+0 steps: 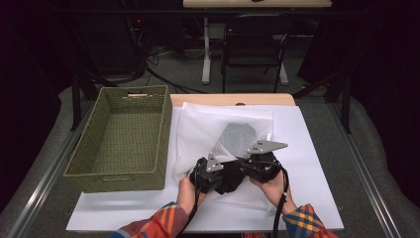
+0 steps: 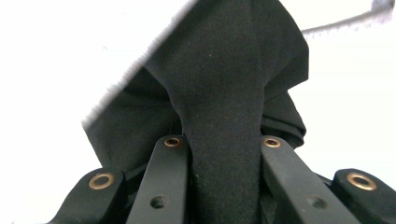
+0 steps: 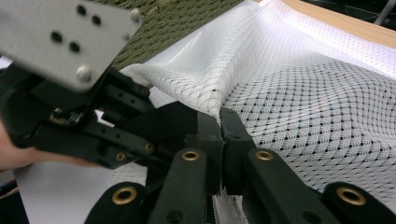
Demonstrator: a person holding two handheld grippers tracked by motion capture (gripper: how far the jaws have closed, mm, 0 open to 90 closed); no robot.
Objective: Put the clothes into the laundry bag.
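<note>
Black cloth point(image 2: 224, 93) sits clamped in our left tool point(image 1: 214, 174), at the mesh bag's point(image 1: 233, 136) six-o'clock mouth. Right tool point(image 3: 220, 122) pinches the mesh edge; we lift it and feed slowly.

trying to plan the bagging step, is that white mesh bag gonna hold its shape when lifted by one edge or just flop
Probably flop. The white mesh bag already puckers into soft folds where the right gripper pinches its edge, so it looks limp. Its open netting suggests it is light and could drag across the table. The black cloth in the left gripper may weigh it down.
</note>
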